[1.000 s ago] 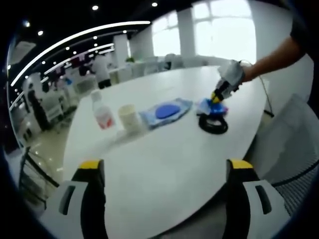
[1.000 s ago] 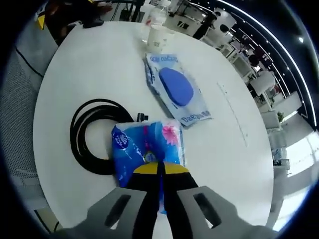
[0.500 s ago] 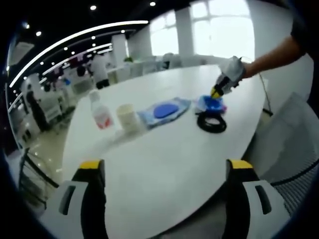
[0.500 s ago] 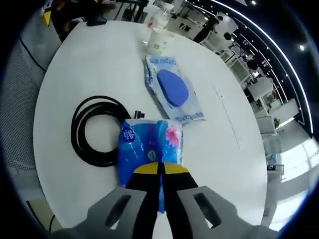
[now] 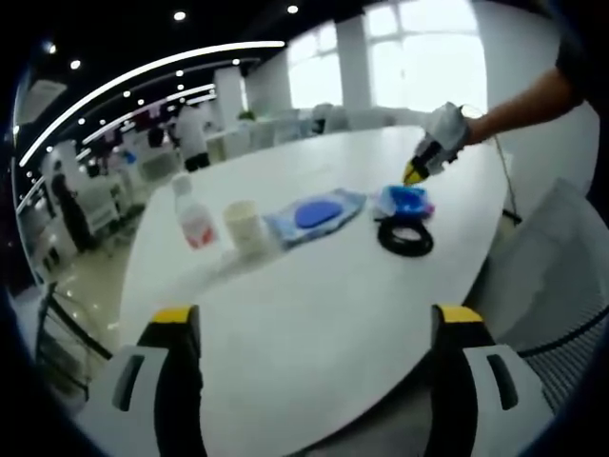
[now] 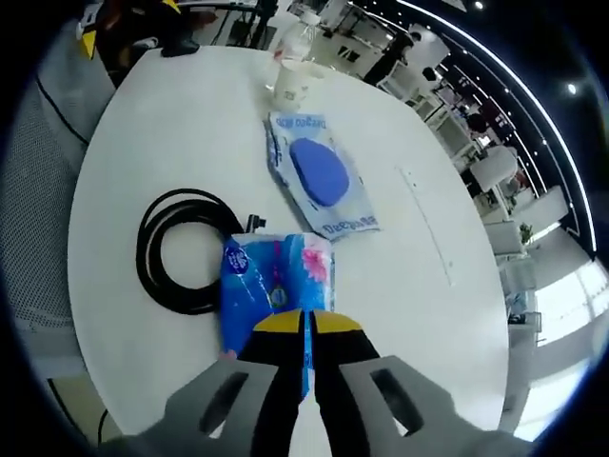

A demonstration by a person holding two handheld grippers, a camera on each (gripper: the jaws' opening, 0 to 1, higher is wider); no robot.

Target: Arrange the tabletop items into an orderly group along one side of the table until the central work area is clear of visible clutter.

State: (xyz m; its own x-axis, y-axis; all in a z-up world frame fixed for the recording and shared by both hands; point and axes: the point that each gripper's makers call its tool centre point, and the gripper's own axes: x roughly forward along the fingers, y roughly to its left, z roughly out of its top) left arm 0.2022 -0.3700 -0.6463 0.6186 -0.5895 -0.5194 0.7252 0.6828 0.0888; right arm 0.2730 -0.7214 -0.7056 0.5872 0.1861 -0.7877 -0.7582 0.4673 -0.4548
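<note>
My right gripper point(image 6: 306, 328) is shut, its yellow tips over the near edge of a blue tissue pack point(image 6: 276, 286). That edge is hidden, so I cannot tell whether the wrapper is pinched. The pack lies against a black coiled cable point(image 6: 166, 252). Beyond it are a wipes pack with a blue oval point(image 6: 319, 176), a paper cup point(image 6: 290, 84) and a clear bottle point(image 6: 303, 33). My left gripper point(image 5: 316, 328) stands open over the near table edge. From there the bottle point(image 5: 195, 221), cup point(image 5: 245, 225), wipes pack point(image 5: 317, 214), tissue pack point(image 5: 404, 200) and cable point(image 5: 406, 238) form a row, with the right gripper point(image 5: 413, 175) in a gloved hand just above the tissue pack.
The round white table point(image 5: 314, 295) has bare surface between my left gripper and the row. A grey mesh chair point(image 5: 561, 286) stands at the table's right edge. Desks, chairs and people fill the room at the far left point(image 5: 181, 133).
The right gripper has risen a little above the tissue pack, still shut. The items have stayed where they were, and the left gripper has not moved.
</note>
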